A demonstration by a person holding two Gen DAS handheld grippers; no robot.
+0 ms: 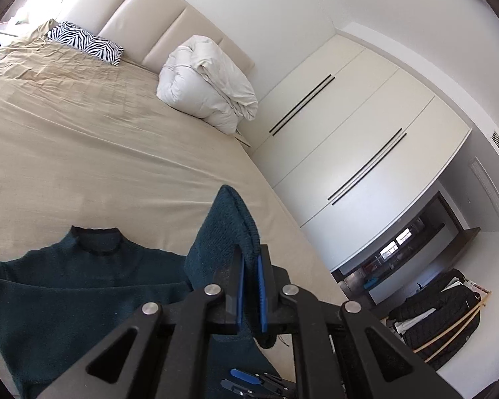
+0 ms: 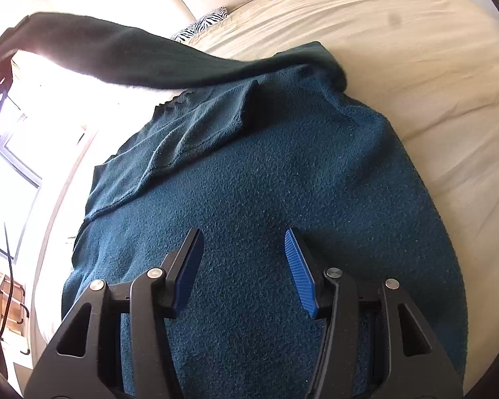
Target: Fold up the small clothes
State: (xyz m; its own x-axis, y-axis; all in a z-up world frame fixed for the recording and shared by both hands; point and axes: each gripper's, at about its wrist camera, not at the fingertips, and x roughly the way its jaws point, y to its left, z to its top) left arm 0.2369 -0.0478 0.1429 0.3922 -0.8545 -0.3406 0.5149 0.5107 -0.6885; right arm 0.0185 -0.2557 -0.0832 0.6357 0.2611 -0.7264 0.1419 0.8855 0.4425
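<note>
teal sweater sleeve (image 1: 228, 229) pinched, lifted by left hand-held gripper (image 1: 250, 259).

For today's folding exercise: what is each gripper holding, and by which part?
The left gripper is shut on the sweater, gripping the cuff end of its sleeve. The right gripper is open above the sweater's body, holding nothing.

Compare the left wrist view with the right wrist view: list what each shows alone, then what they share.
Left wrist only: white wardrobe, folded duvet, left tongs shut on the sleeve.
Right wrist only: right tongs open over the sweater body, bright window.
Both: teal sweater, beige bed, zebra pillow.
</note>
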